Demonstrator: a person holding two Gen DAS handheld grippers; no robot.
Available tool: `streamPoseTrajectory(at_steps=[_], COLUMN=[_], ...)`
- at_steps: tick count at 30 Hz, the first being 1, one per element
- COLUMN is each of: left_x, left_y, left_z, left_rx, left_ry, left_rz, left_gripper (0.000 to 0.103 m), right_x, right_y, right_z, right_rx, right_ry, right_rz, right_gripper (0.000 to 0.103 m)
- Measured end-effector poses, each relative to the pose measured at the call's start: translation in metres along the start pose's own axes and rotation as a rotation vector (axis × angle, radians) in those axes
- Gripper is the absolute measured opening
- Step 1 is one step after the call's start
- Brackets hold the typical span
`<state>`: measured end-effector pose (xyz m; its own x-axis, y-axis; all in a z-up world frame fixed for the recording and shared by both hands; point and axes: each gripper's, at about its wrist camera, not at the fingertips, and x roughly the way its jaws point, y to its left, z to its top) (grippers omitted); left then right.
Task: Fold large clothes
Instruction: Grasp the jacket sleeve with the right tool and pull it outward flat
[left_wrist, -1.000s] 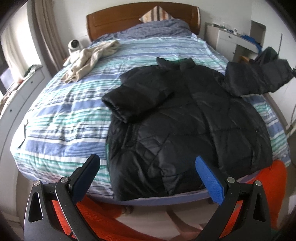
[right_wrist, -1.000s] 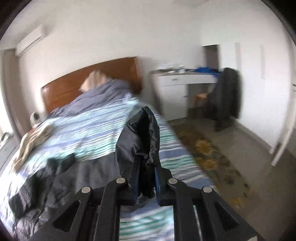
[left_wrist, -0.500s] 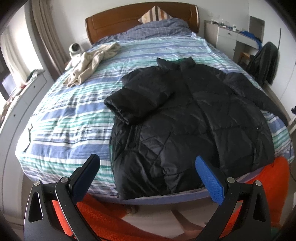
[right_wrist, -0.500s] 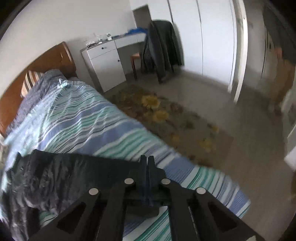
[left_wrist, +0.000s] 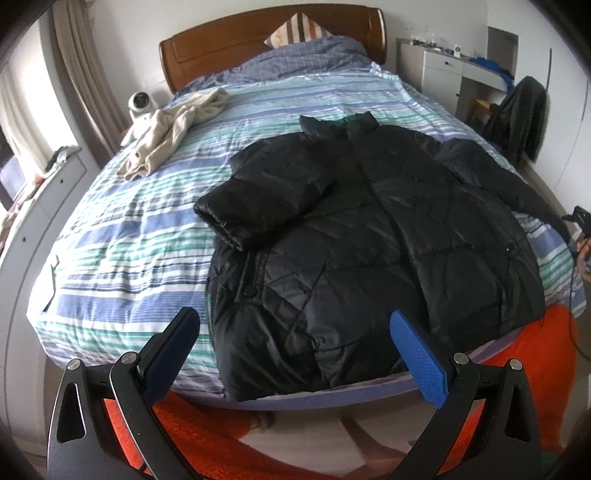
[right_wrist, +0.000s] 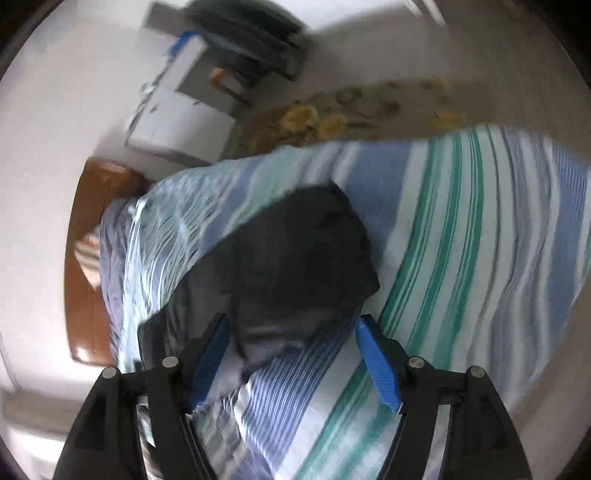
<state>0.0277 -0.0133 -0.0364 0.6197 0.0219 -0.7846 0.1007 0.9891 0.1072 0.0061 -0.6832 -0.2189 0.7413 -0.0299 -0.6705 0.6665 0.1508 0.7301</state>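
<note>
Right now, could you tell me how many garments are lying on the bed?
2: a black quilted jacket spread across the near half of the bed, and a crumpled beige garment near the headboard's left side. None visibly hidden.

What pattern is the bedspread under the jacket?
Blue, teal and white stripes on the bedspread, clearest in the left wrist view.

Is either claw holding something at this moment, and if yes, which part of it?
Nothing is held. The left claw is open in front of the black jacket. The right claw is open too, with the jacket's sleeve lying loose on the bed.
</note>
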Motion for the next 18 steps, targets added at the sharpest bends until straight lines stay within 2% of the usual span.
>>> streamPoseTrajectory(at_steps=[1,2,3,4,6,8,9,11,15,16,18], left_x=[-0.001,-0.002,-0.002,-0.003,-0.003,0.004,0.010,0.017,0.016,0.016,0.020], left_y=[0.001,0.002,0.004,0.006,0.013,0.021,0.024,0.025,0.029,0.034,0.052], left_z=[-0.001,-0.002,-0.003,-0.004,-0.007,-0.011,-0.011,-0.011,-0.005,-0.002,0.003], left_rx=[-0.002,-0.005,-0.007,-0.012,-0.034,-0.070,-0.080,-0.073,-0.011,-0.007,-0.030], left_ry=[-0.001,-0.002,-0.001,-0.001,-0.001,0.024,0.042,0.054,-0.033,-0.057,-0.086], left_rz=[0.003,0.008,0.016,0.028,0.046,0.036,0.024,0.023,0.092,0.101,0.096], left_gripper=[0.103,0.103,0.103,0.103,0.103,0.103,0.103,0.102,0.103,0.103,0.103], right_x=[0.003,0.007,0.007,0.003,-0.022,-0.030,-0.021,-0.014,-0.021,-0.023,-0.041], right_y=[-0.005,-0.007,-0.005,-0.002,0.015,0.021,0.018,0.016,0.030,0.029,0.028], right_z=[0.002,0.004,0.004,0.002,-0.010,-0.025,-0.032,-0.038,-0.044,-0.044,-0.051], right_rx=[0.031,0.043,0.028,0.006,-0.128,-0.215,-0.233,-0.244,-0.337,-0.342,-0.338], right_ry=[-0.027,-0.041,-0.048,-0.072,-0.203,-0.245,-0.206,-0.187,-0.203,-0.201,-0.208], right_rz=[0.023,0.053,0.055,0.041,-0.051,-0.186,-0.246,-0.273,-0.294,-0.287,-0.257], right_gripper=[0.071,0.062,0.030,0.020,0.017,0.017,0.017,0.017,0.024,0.028,0.061])
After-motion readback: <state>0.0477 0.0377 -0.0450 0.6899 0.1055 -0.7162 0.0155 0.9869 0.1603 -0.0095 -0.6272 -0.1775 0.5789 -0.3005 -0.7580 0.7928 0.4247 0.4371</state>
